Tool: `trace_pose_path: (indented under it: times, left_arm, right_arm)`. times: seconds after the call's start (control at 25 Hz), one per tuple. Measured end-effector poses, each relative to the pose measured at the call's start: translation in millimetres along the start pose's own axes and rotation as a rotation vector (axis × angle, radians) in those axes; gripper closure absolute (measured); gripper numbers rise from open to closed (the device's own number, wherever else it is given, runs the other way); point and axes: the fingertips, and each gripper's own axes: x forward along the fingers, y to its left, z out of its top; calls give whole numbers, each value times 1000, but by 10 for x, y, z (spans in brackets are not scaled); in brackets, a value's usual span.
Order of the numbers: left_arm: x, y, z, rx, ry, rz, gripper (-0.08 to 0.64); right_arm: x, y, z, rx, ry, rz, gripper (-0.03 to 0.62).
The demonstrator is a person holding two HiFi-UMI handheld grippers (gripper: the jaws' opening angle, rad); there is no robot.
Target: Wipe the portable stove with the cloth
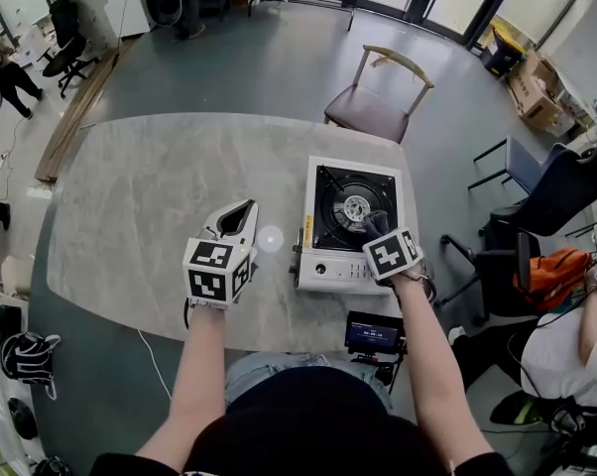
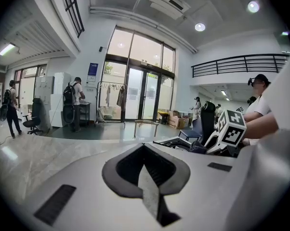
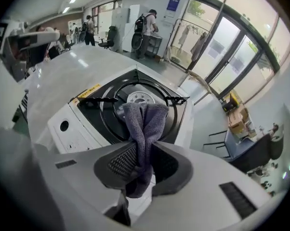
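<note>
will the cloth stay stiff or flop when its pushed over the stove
Probably floppy: the cloth hangs in soft folds from the right gripper, so it should drag and bunch rather than push flat. Its knitted texture looks grippy, and it may snag on the pan supports of the stove.

Open table (image 1: 130, 196) stretches left and far of the stove (image 1: 328, 266), giving wide room to pass. The stove fills the near right part, and its black pan supports (image 3: 94, 101) stick up around the burner (image 3: 139, 98). The left gripper (image 1: 245, 208) hangs just left of the stove. A chair (image 1: 373, 107) stands beyond the far edge, and a small screen (image 1: 374, 333) sits at the near edge.
</note>
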Motion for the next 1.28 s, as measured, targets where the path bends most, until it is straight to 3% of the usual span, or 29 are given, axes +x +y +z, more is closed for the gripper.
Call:
trace_pose_path:
  times: [0.16,0.28,0.36,0.48,0.6,0.72,0.96,1.28]
  left_arm:
    - [-11,-9,-6,9,3,7,549]
    - [-25,-15,-26,17,9,11,549]
    - [-38,-12,-36,22,12,16,549]
    - [-47,-9,-36,25,12,22,549]
    - [-24,-23,-29,27,13,26,549]
    - [13,-61,-36,33,22,24,549]
    - [42,-142,-59,46,39,27,549]
    - [35,-157,-101,64,74,58,549]
  right_arm:
    - [67,-16,23,-161,3,-43,503]
    - [74,-6,25,-200,4,-47,503]
    - [51,9,32,-179,-12,-9,503]
    - [-136,-48,-14,-74,-33,97,503]
    - [-405,-256,144,40,-177,223,503]
    - [-623,-535,269,91,-259,287,503]
    - [-567,-692,244,-55,-234,358,503]
    - [-219,-474,210,-264,-136,481,503]
